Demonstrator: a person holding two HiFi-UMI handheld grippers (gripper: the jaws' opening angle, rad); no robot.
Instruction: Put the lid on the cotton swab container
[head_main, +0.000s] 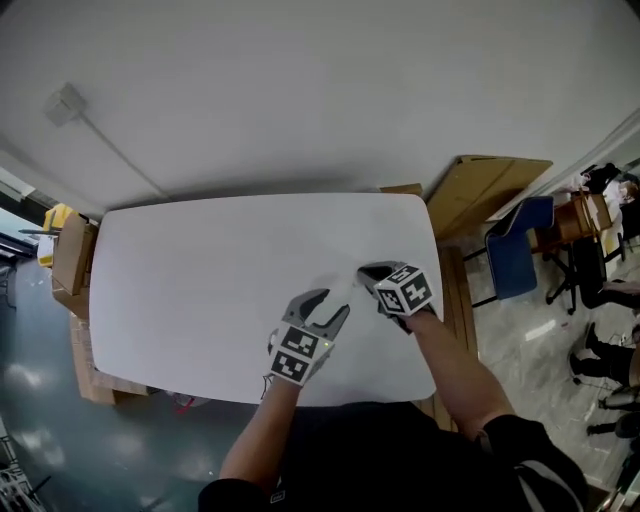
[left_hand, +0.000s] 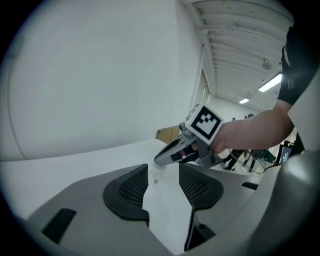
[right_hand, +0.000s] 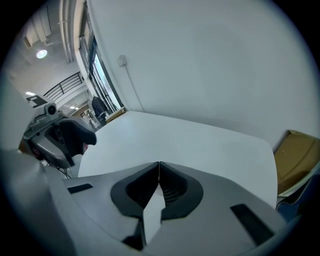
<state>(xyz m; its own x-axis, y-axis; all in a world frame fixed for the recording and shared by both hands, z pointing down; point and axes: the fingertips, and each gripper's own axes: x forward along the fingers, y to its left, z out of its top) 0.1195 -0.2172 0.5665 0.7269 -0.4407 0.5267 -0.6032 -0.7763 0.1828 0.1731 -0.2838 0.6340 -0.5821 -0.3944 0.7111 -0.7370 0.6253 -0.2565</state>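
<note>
A small clear cotton swab container stands upright on the white table. It sits just beyond the gap of my left gripper, whose jaws stand open without touching it. My right gripper reaches in from the right with its tips together, resting at the container's top. Any clear lid at those tips is too faint to make out. In the right gripper view the right gripper shows its tips closed with nothing visible between them. In the head view the left gripper and right gripper meet near the table's front right.
Cardboard boxes stand on the floor at the table's left end. A large cardboard sheet and a blue chair are beyond its right end. The white wall runs close behind the table. The left gripper's body shows at the left of the right gripper view.
</note>
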